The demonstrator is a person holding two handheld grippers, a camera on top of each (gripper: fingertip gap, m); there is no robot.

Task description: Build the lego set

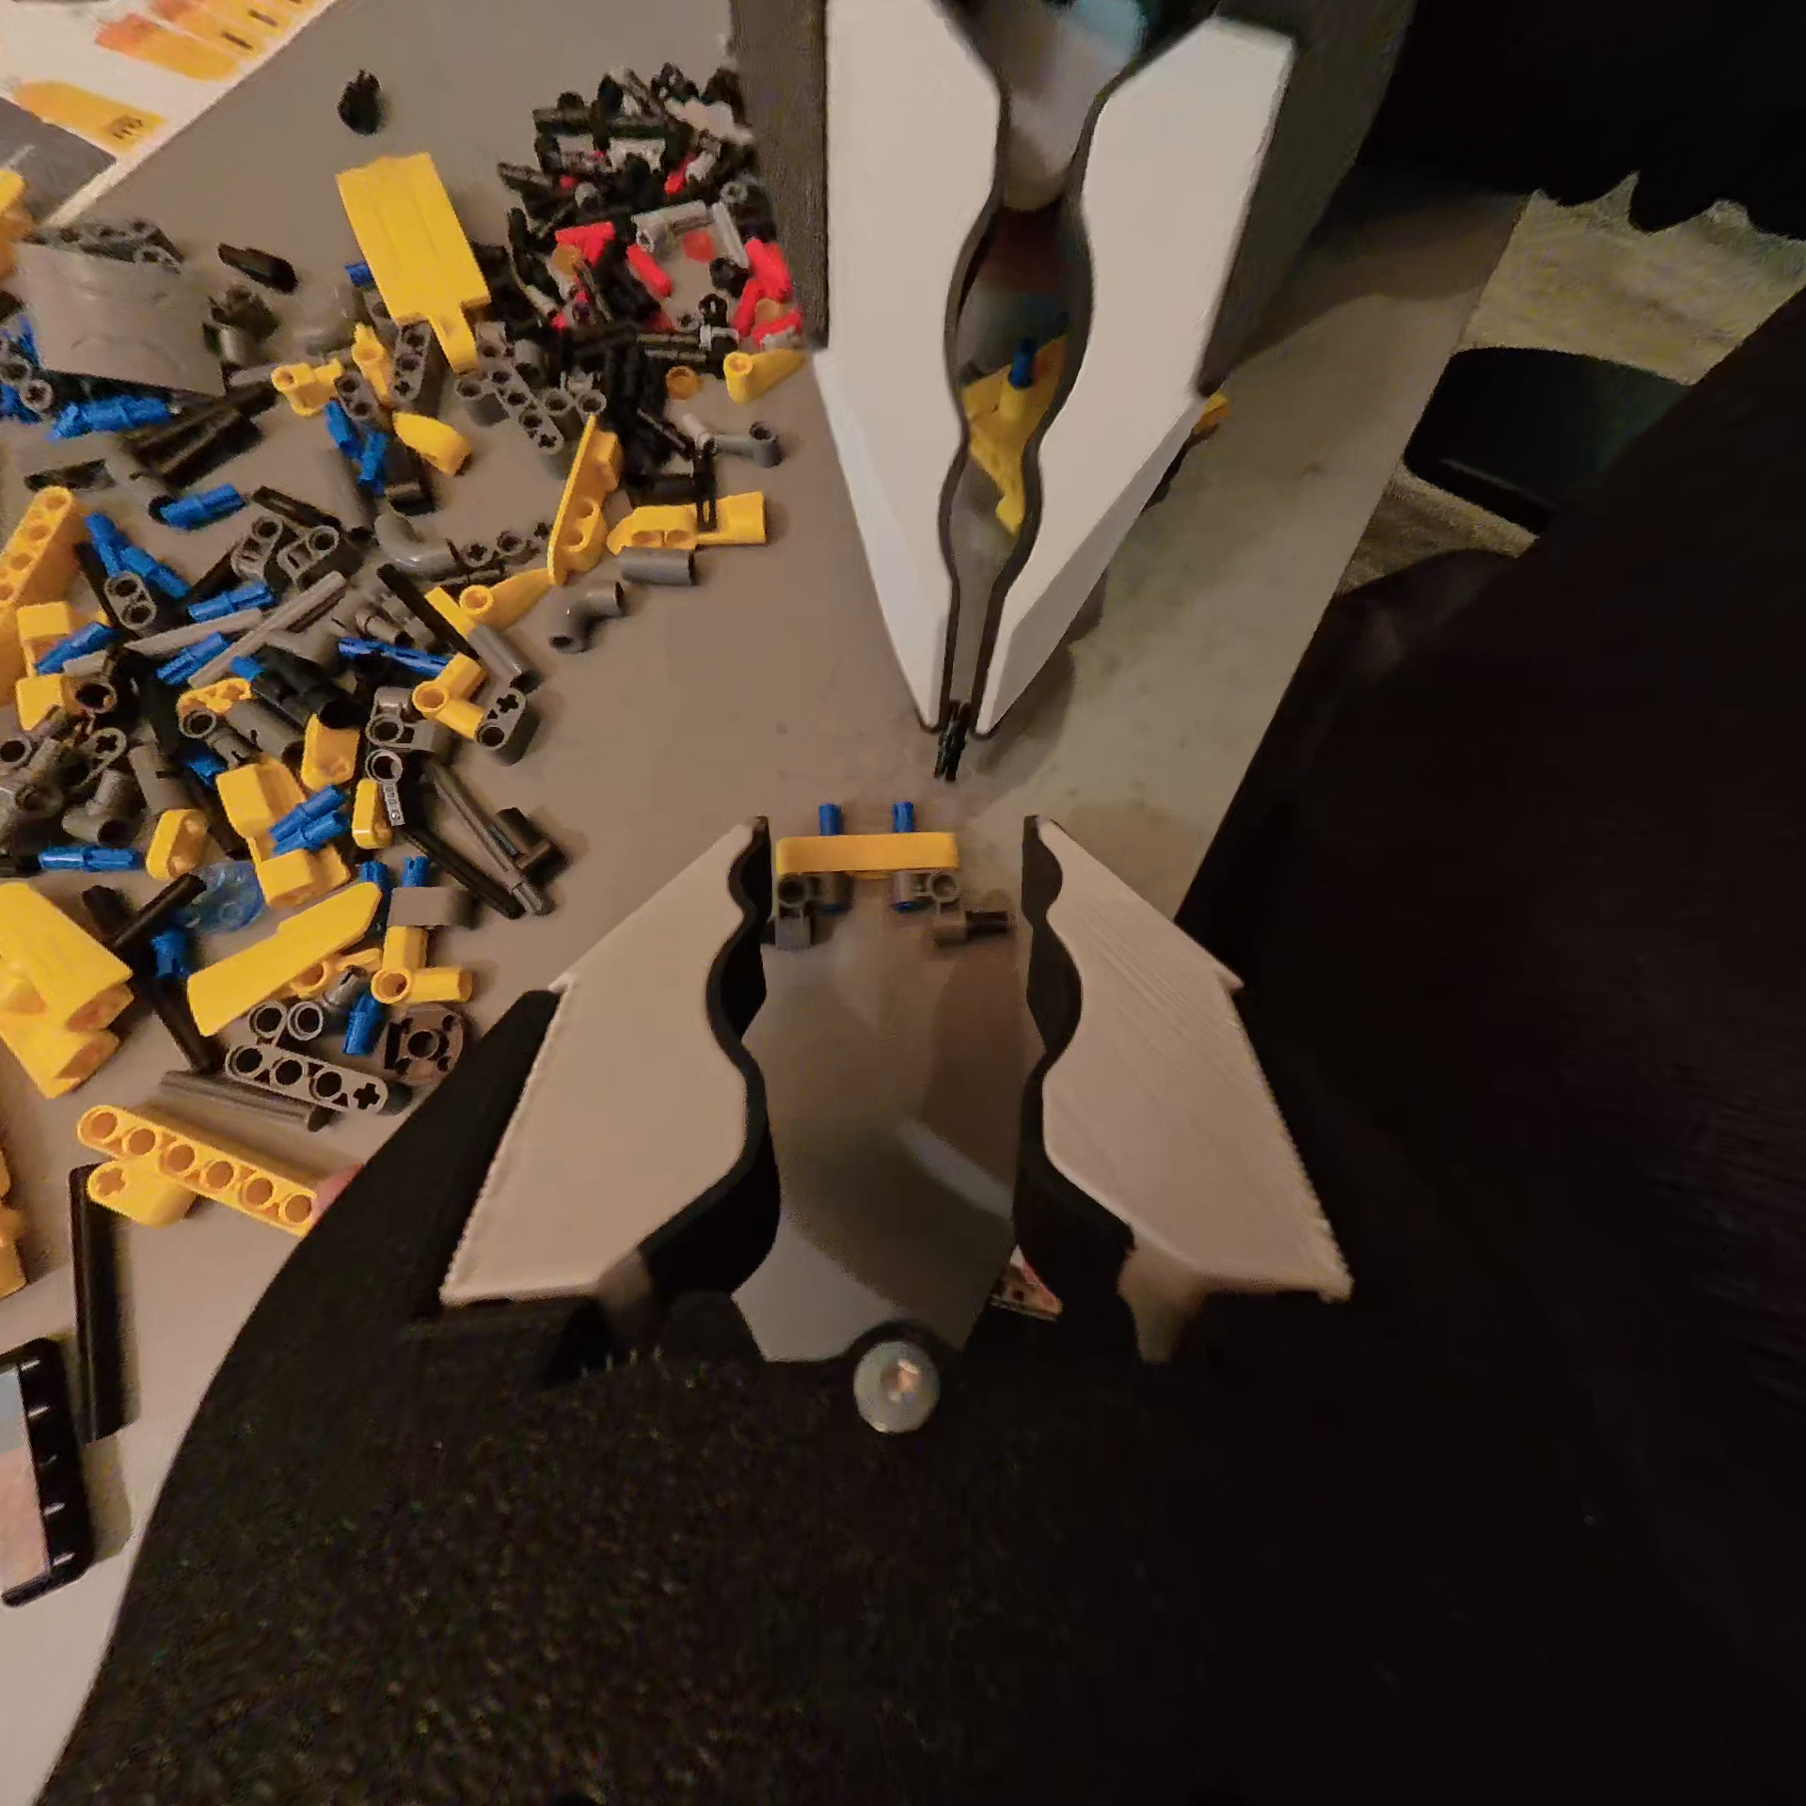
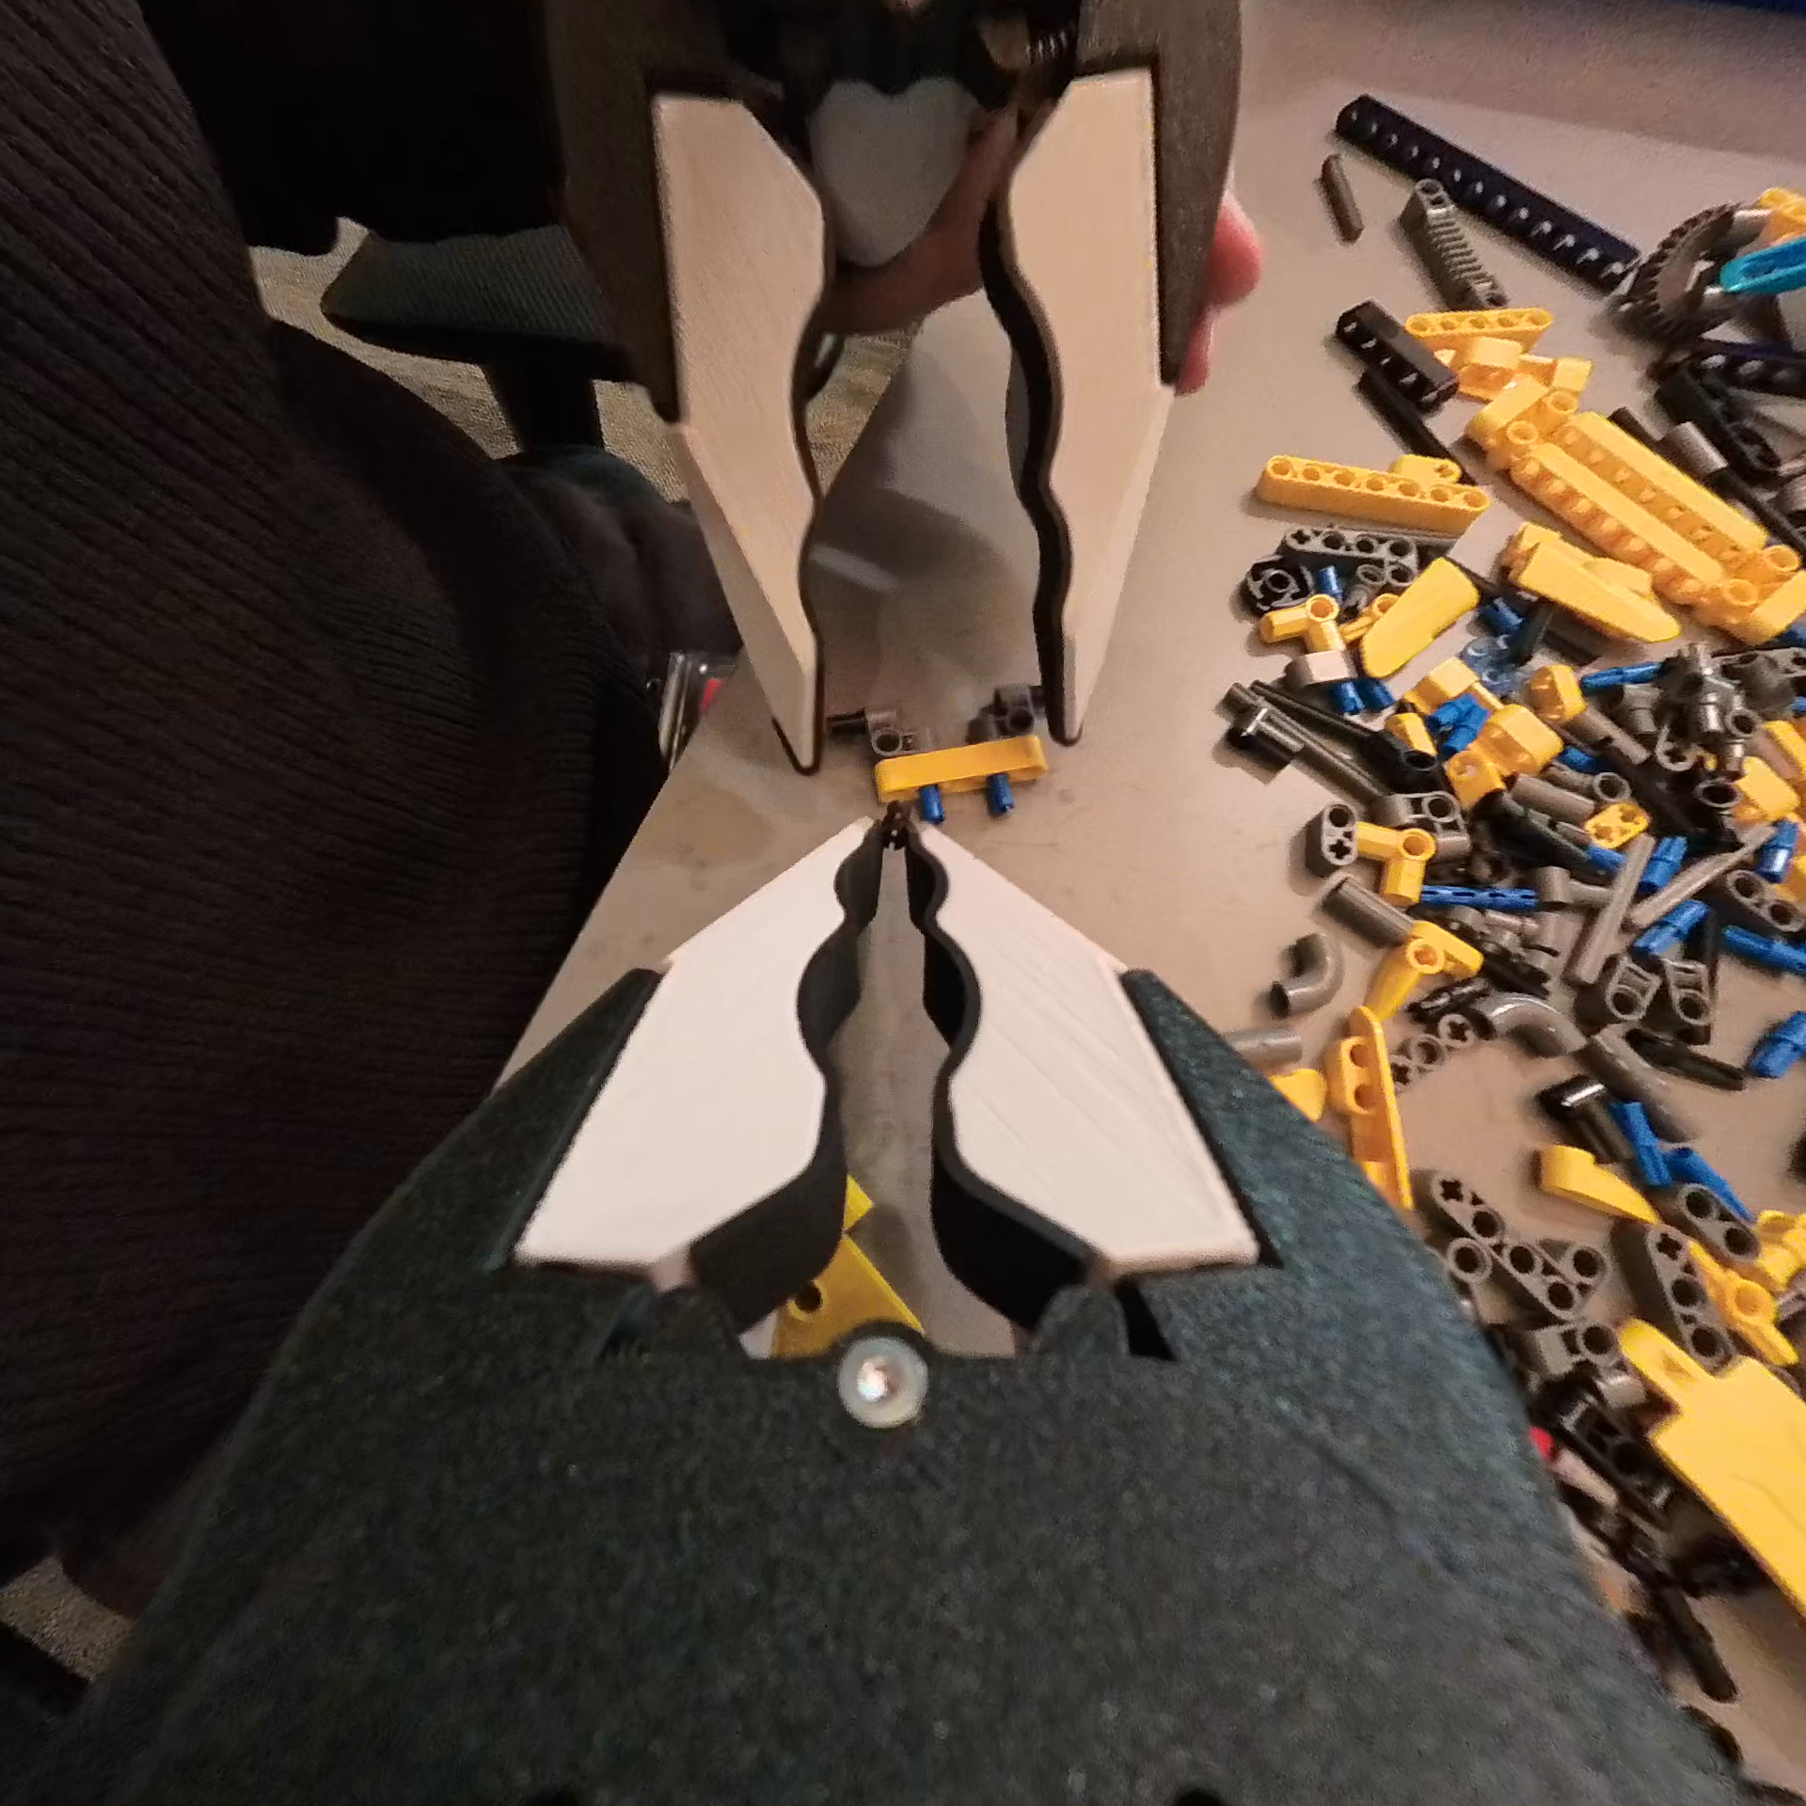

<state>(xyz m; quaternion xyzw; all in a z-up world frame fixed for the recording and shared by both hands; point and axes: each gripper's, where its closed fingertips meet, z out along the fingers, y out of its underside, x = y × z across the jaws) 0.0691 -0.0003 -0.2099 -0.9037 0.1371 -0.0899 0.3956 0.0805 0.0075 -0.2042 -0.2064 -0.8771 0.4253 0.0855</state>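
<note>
The two tools face each other over a bare patch at the table's near edge, right by the person's dark sleeve, and between them lies a small yellow beam assembly: a short yellow beam with two blue pins poking out one side and grey connectors hanging off the other. It rests flat on the grey table, set apart from the clutter, seemingly so both tools can reach it.

The left tool stands with its fingers spread wide, one tip on each side of the assembly without touching it, framing it as if to steady it. The right tool is pinched together on a tiny black pin, held at the very tips, pointing toward the yellow beam and just short of it.

Farther from that edge sprawls the loose pile of parts: yellow beams, blue pins, grey and black connectors, some red pieces toward the far side.
</note>
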